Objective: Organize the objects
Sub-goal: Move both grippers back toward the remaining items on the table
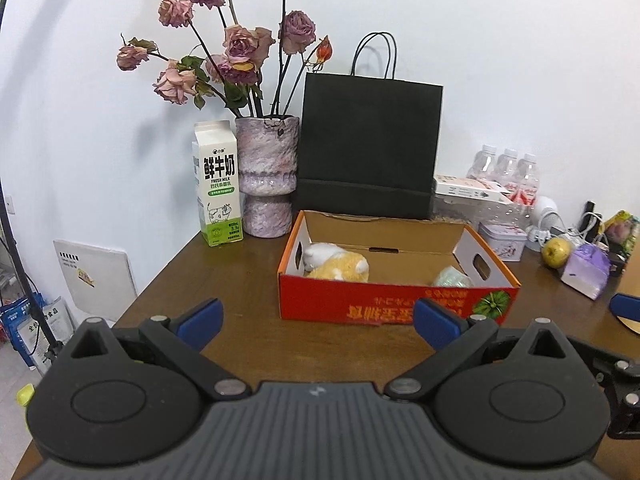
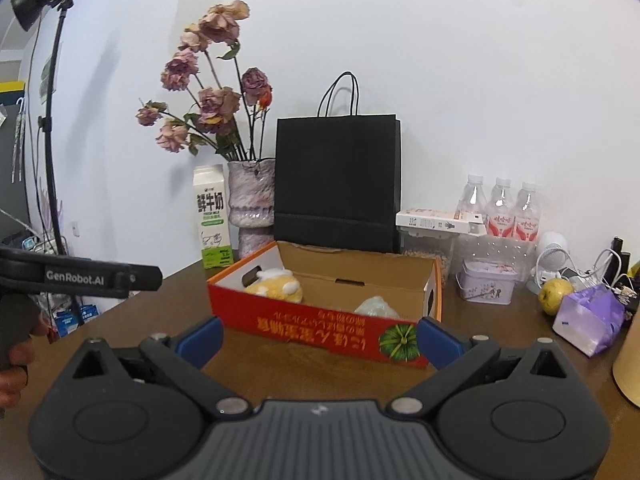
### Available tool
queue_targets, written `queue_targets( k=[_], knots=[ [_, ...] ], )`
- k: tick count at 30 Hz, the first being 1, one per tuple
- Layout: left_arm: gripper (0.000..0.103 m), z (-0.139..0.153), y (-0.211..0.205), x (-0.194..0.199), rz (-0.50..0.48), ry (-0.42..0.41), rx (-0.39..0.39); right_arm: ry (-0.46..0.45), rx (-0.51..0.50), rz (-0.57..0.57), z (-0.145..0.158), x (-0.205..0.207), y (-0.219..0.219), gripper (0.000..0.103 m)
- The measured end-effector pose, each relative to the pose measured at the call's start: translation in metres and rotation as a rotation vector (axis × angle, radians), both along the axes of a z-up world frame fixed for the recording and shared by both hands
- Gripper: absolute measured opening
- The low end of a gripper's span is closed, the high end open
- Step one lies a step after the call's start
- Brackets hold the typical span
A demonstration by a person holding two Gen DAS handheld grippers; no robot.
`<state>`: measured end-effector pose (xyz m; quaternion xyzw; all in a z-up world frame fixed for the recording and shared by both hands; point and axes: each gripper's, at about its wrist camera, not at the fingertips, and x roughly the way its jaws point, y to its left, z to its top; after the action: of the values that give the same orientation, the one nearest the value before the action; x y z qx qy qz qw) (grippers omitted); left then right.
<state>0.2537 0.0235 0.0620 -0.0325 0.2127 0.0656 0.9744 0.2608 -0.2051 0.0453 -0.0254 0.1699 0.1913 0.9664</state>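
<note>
An open red cardboard box [image 1: 384, 304] [image 2: 320, 330] sits mid-table. Inside lie a yellow-and-white plush toy [image 1: 338, 264] [image 2: 278, 285] at its left end and a pale green wrapped item [image 1: 452, 278] [image 2: 376, 307] at its right end. My left gripper [image 1: 318, 322] hangs open in front of the box with nothing between its blue pads. My right gripper [image 2: 320, 340] is open too, just short of the box's front wall. To the right lie a yellow-green apple [image 1: 557, 251] [image 2: 556, 296] and a purple pouch [image 1: 587, 270] [image 2: 588, 318].
Along the wall stand a milk carton [image 1: 218, 184] [image 2: 212, 222], a vase of dried roses [image 1: 267, 176] [image 2: 252, 208], a black paper bag [image 1: 370, 148] [image 2: 338, 184], water bottles [image 1: 506, 172] [image 2: 500, 210] and a small tin [image 1: 503, 240] [image 2: 486, 284]. Cables clutter the far right. A hand holds the left gripper's body [image 2: 80, 276].
</note>
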Motion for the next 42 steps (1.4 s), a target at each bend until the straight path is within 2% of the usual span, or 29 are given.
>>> queue_targets(
  k=[8,16,29,34,42],
  knots=[
    [0.103,-0.007,0.001,-0.040,-0.018,-0.015,-0.020,0.033,-0.016,0.000,-0.018,-0.037,-0.003,0.103],
    [0.103,-0.016,0.000,-0.069,-0.023,-0.039,0.003,0.061,-0.043,-0.006,-0.036,-0.061,-0.005,0.103],
    [0.103,-0.046,0.010,-0.099,-0.020,0.003,-0.013,0.099,-0.074,-0.022,-0.058,-0.092,-0.017,0.103],
    [0.103,-0.054,0.014,-0.114,-0.004,0.004,-0.001,0.127,-0.098,-0.030,-0.070,-0.099,-0.021,0.103],
    [0.103,-0.064,0.022,-0.130,-0.005,0.015,-0.031,0.203,-0.156,-0.044,-0.092,-0.096,-0.034,0.103]
  ],
)
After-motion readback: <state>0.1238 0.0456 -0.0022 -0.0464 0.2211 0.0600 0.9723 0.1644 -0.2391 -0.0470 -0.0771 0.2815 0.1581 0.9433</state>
